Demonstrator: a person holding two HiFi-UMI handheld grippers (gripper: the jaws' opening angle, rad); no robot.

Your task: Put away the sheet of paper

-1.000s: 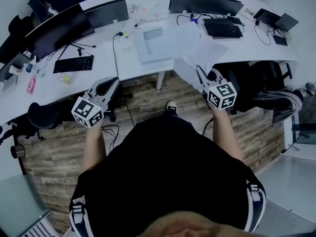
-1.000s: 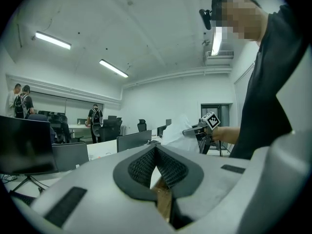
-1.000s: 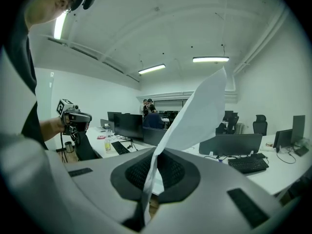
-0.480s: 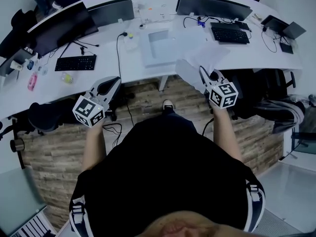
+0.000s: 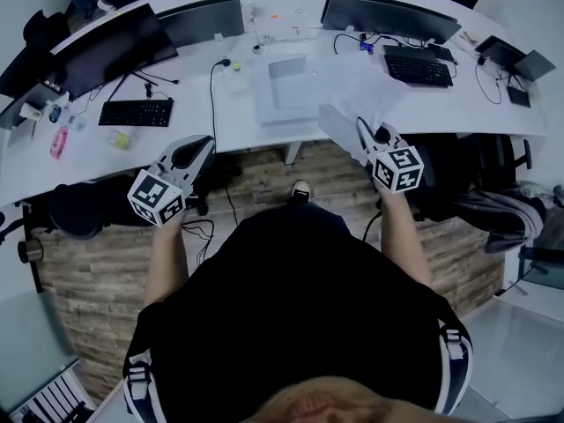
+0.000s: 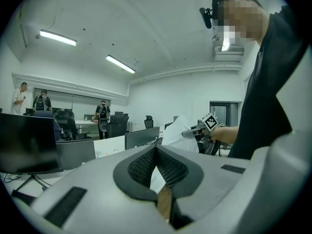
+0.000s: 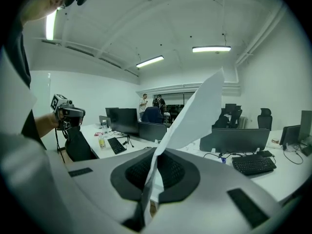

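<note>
Head view: a curved white desk (image 5: 458, 95) runs ahead of both grippers, carrying monitors (image 5: 388, 11) and keyboards (image 5: 135, 112). Wood floor (image 5: 256, 183) lies below them. The left gripper (image 5: 204, 141) hangs at the desk edge, well apart from the right gripper (image 5: 361, 123), which pinches the paper (image 5: 363, 100). The sheet rises over the desk just ahead of it.

Left gripper view: its jaws meet at the tips with nothing between them. Off to its right, the right gripper holds the paper up. Far ahead, people (image 6: 102, 115) stand by other desks under strip lights (image 6: 119, 64).

Right gripper view: its jaws are clamped on the paper's lower edge, and the sheet slants up and rightward from them. The left gripper shows to its left.
</note>
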